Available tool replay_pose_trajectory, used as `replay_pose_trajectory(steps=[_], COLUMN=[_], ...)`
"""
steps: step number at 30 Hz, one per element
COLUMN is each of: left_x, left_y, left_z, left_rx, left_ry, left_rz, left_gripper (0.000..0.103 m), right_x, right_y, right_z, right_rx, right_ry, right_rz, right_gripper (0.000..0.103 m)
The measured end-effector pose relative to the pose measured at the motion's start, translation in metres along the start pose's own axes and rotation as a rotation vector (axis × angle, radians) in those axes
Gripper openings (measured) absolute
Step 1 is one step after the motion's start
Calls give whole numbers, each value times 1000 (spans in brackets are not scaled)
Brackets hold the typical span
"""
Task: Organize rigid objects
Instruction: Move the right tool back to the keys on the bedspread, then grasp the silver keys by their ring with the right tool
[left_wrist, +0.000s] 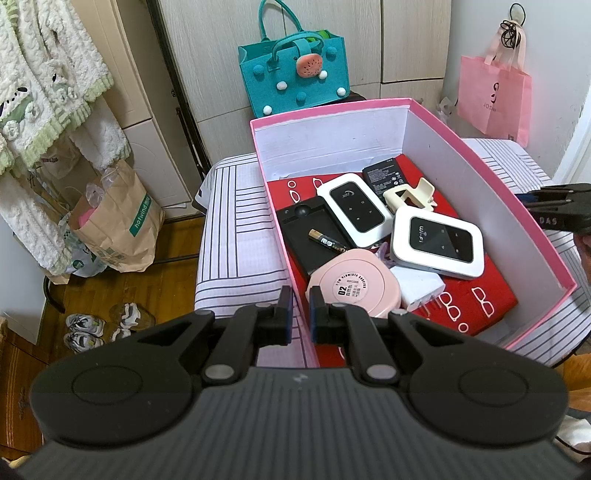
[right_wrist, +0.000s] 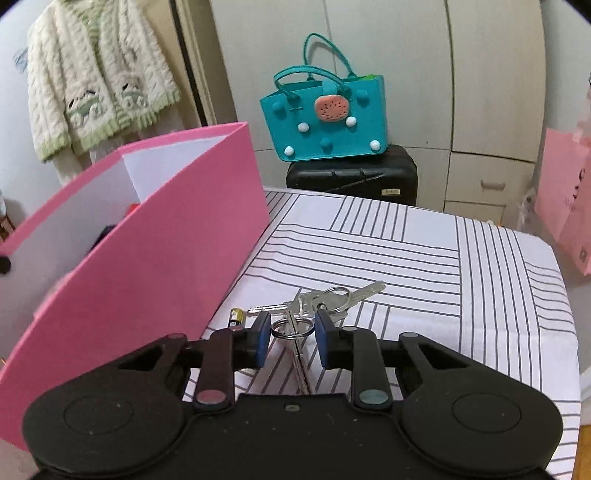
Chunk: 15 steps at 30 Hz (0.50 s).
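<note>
Key bunch lies flat on the striped table, near its front edge, just right of the pink box. Right hand-held gripper straddles one ring, jaws unclenched, no contact yet. Risk: pads pinch only the thin ring, bunch swings or slips; loose battery beside may get nudged. Left hand-held gripper clenched on the box wall

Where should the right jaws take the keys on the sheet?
Grip the key ring lying flat between the right gripper pads, coming steeply down from the near side. The keys splay flat beyond it, giving little to pinch, while the ring and its key's shaft rise slightly. The pads don't touch it yet.
</note>
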<state>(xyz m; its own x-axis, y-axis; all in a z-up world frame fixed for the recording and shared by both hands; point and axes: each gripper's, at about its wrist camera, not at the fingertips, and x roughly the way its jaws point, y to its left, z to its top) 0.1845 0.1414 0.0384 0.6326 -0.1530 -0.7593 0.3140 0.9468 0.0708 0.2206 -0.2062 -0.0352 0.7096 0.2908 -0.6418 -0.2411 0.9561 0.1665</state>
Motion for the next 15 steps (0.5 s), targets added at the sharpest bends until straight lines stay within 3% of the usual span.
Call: replay_pose_trajectory(steps=[15], left_x=[0], left_y=[1], left_z=[-1], left_rx=[-4], left_ry=[-3], left_rz=[-4], left_gripper=[8], right_x=[-24], right_y=[1], right_z=[18], right_rx=[84], right_ry=[-22], right_rz=[104], right_gripper=[29])
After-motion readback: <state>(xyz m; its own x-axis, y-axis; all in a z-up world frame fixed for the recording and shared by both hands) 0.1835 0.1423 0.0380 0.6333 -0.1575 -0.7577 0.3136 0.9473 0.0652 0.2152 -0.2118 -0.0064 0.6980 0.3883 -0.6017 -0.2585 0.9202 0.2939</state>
